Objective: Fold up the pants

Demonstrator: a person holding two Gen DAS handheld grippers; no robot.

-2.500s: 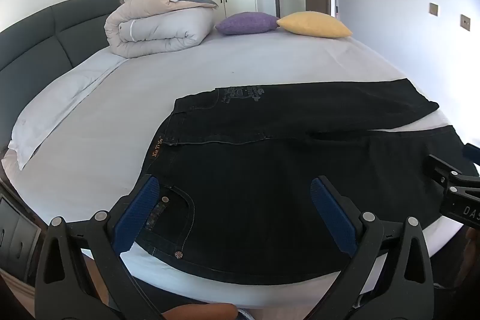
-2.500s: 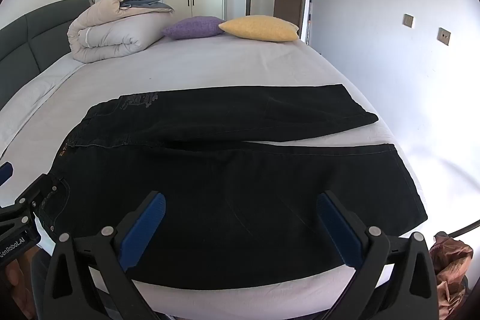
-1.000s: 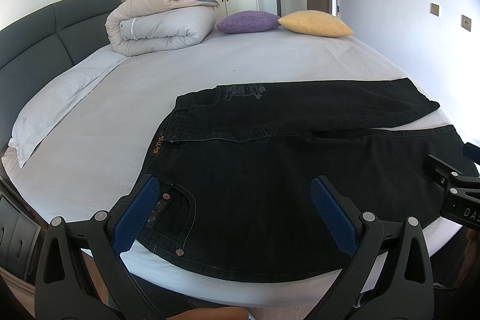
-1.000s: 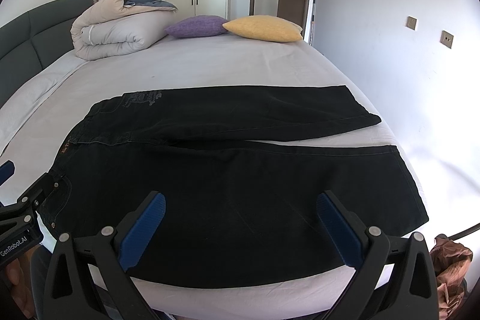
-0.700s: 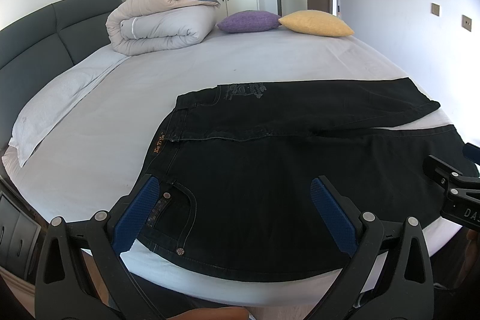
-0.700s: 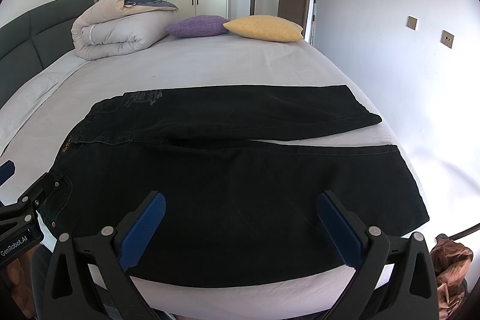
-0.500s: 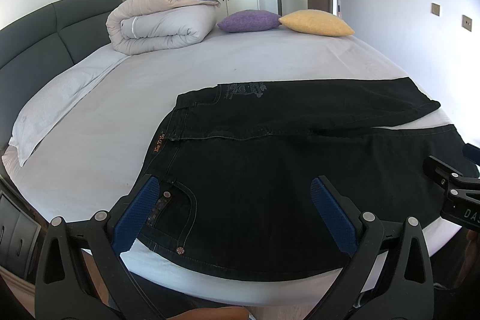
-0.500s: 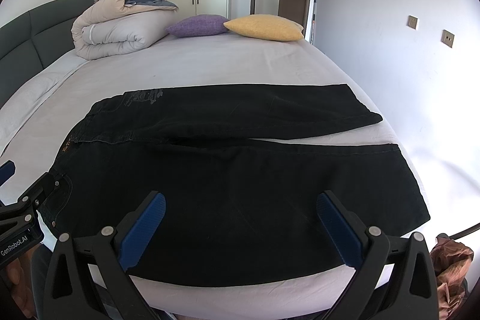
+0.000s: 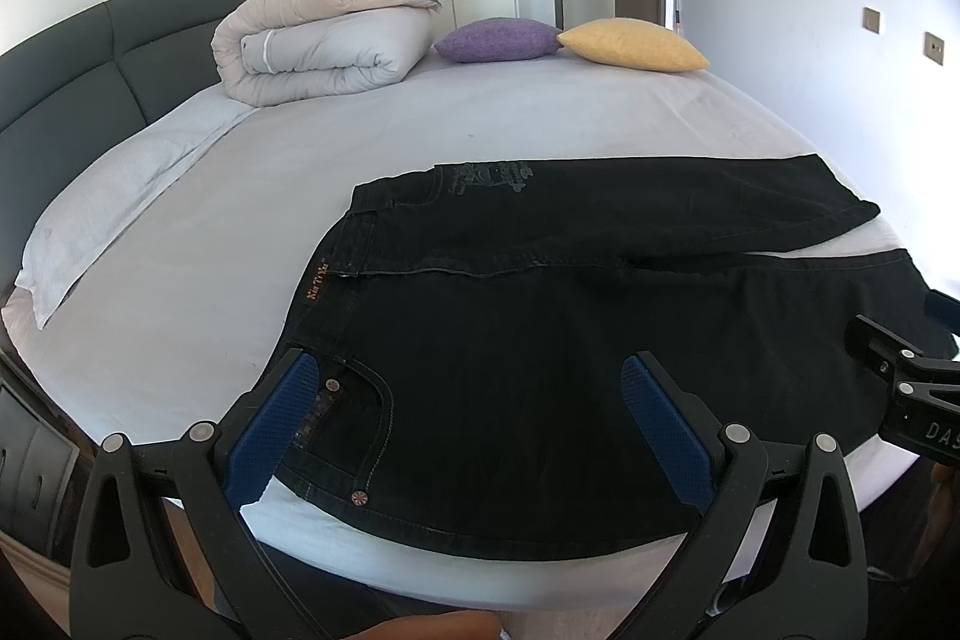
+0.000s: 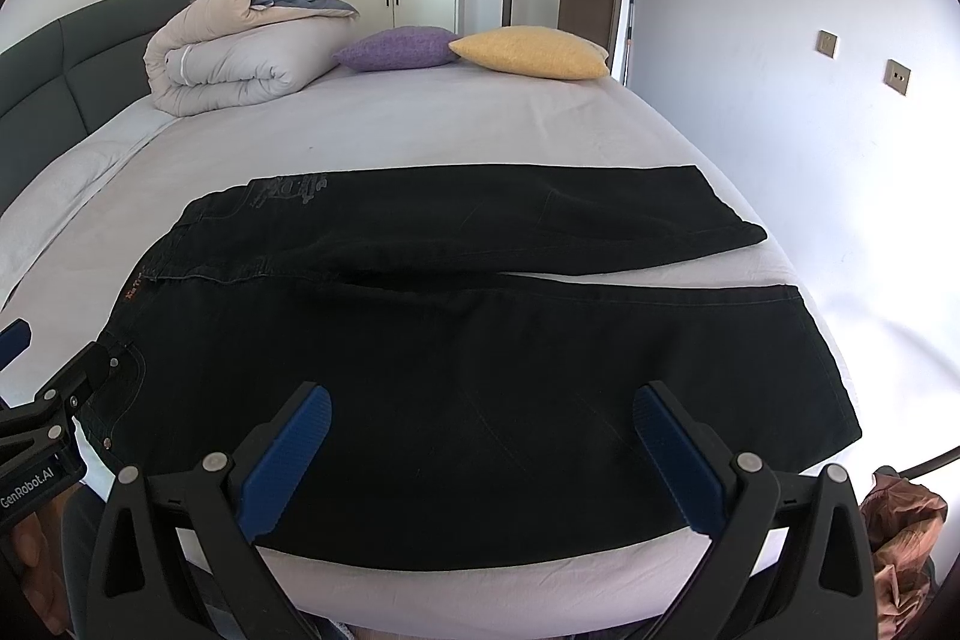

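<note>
Black jeans [image 9: 540,340] lie flat on the bed, waist to the left, both legs running right and slightly apart; they also show in the right wrist view [image 10: 480,340]. My left gripper [image 9: 474,388] is open and empty, held over the near edge by the waist and front pocket. My right gripper [image 10: 483,424] is open and empty over the near leg, by the bed's front edge. Each gripper shows at the edge of the other's view: the right one [image 9: 900,376], the left one [image 10: 54,412].
The bed [image 9: 210,244] has a grey sheet and a dark headboard [image 9: 72,64] at left. A rolled duvet [image 9: 318,40], a purple cushion [image 9: 498,39] and a yellow cushion [image 9: 636,43] lie at the far side. A brown bag [image 10: 906,508] sits on the floor at right.
Both grippers have drifted slightly relative to the jeans; the view shifted a little. The jeans lie as before and both grippers stay open.
</note>
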